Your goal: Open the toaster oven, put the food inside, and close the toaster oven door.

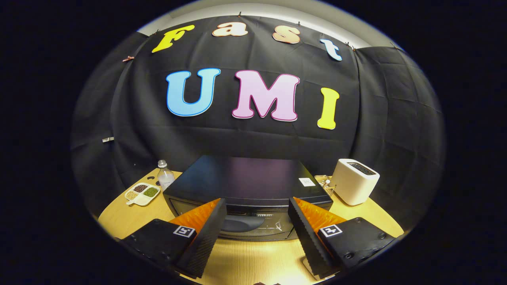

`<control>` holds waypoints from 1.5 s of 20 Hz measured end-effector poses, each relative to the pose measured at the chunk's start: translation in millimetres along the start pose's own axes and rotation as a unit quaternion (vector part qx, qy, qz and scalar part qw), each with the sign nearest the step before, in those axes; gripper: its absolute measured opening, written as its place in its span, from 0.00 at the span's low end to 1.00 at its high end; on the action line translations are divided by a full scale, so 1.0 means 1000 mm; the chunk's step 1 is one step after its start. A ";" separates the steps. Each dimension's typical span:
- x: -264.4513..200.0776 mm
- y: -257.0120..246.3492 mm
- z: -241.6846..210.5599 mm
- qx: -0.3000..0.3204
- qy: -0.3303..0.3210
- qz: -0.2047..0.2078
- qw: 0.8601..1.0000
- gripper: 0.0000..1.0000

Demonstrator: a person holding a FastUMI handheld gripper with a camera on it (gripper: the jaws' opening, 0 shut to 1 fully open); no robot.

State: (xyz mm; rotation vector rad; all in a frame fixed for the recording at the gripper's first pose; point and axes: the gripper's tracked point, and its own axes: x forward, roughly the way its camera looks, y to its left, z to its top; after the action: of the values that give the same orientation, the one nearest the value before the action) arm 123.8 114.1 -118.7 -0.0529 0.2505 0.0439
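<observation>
A black toaster oven [245, 180] stands on the wooden table [119, 217], seen from above and in front. Its glass door with a dark handle [241, 223] is shut and shows between my two fingers. My gripper [257, 206] is open, held above the table just in front of the oven, with nothing between its fingers. The fingertips [220, 206] reach about level with the top of the door. A sliver of something pale lies on the table under the right finger [307, 263]; I cannot tell what it is.
A white slot toaster [354, 180] sits right of the oven. A clear bottle [164, 174] and a divided dish of grains [141, 194] stand at its left. A small wire rack [328, 186] lies between oven and toaster.
</observation>
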 end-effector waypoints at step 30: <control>-0.044 0.021 -0.084 0.023 0.092 0.058 0.994 0.99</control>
State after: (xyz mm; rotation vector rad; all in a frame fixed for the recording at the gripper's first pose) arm 59.9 129.1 -190.0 0.0044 0.4393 0.1495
